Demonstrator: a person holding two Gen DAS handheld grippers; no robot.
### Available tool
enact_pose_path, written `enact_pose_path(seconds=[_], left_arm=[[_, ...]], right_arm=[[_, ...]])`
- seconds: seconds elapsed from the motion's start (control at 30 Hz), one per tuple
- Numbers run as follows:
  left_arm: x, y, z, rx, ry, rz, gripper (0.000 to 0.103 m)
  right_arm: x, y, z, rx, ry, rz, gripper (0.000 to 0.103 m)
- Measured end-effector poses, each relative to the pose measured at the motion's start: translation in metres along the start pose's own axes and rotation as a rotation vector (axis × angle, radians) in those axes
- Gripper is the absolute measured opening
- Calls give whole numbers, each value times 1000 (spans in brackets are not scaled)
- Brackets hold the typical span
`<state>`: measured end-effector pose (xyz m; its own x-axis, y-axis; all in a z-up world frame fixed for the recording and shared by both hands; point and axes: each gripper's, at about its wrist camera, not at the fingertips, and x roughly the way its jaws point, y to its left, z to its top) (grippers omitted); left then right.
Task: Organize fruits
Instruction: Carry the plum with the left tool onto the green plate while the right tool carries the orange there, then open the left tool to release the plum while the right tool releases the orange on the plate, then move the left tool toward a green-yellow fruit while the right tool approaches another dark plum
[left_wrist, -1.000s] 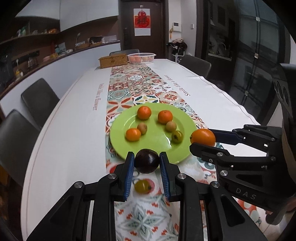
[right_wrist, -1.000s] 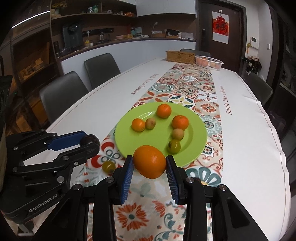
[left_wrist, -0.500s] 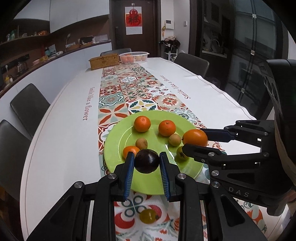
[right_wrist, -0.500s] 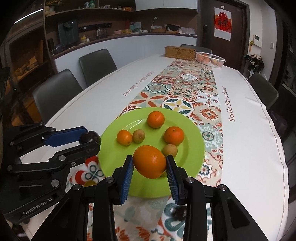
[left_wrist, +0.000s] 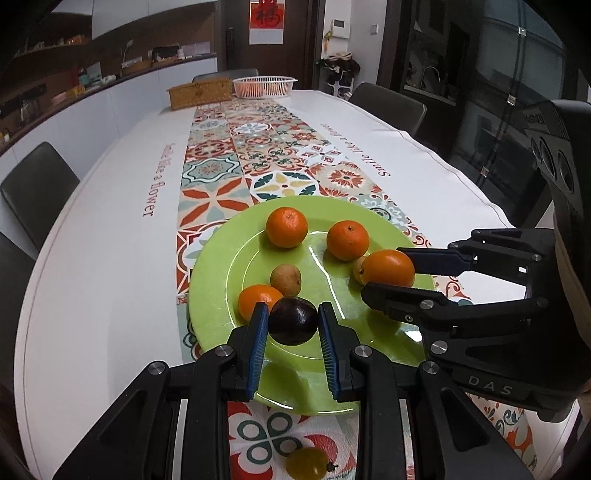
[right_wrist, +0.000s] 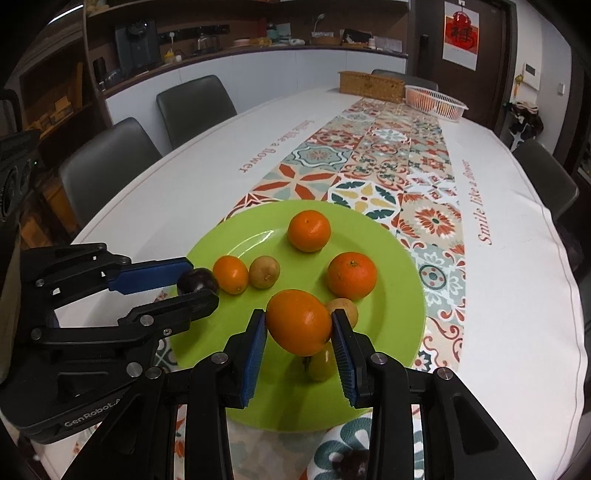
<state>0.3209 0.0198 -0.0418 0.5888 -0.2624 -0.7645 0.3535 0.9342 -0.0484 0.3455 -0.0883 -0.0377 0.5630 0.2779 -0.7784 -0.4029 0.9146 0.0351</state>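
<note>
Over the green plate (left_wrist: 210, 266) both grippers have arrived from its near side — left gripper (left_wrist: 291, 328) clenches a dark plum (left_wrist: 293, 321), right gripper (right_wrist: 299, 328) an orange (right_wrist: 298, 321) — ready for release.

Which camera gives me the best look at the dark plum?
The left wrist view: the dark plum sits centred and close, clamped by the left gripper. The right wrist view shows the plum small at the side, partly hidden by that gripper's fingers.

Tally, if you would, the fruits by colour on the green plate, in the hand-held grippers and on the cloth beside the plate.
Orange fruits: 4, one in the right hand-held gripper
Tan fruits: 2
Yellow-green fruits: 2
Dark fruits: 2, one in the left hand-held gripper
Total: 10
</note>
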Motion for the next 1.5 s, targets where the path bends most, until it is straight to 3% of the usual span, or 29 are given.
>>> enact_pose_path(seconds=[0.17,0.27,0.47,0.87,0.93,1.1,1.23,1.4,1.5], left_arm=[[3,4,0,-7,1,-7,28],[1,5,0,-5,-5,-4,38],[-9,9,0,-22,-24,17,39],[-60,-7,-9,-28,-88,101,45],[-70,-10,-10,-31,-101,105,47],[-95,-22,-14,-15,-143,139,54],[-113,-26,-19,-42,-164,140,63],[-131,-30,-30,-67,-184,167,71],[-138,-33,-39,-71,-187,189,77]], right_arm=[[8,-3,2,-2,17,-3,37],[8,-3,2,-4,18,-7,38],[1,-6,-1,19,3,-17,42],[-53,4,-19,24,-89,-59,42],[-63,6,-23,29,-102,-62,49],[-86,10,-30,43,-137,-66,51],[-105,12,-38,59,-172,-89,62],[-123,16,-47,73,-200,-125,62],[-131,20,-55,75,-213,-143,68]])
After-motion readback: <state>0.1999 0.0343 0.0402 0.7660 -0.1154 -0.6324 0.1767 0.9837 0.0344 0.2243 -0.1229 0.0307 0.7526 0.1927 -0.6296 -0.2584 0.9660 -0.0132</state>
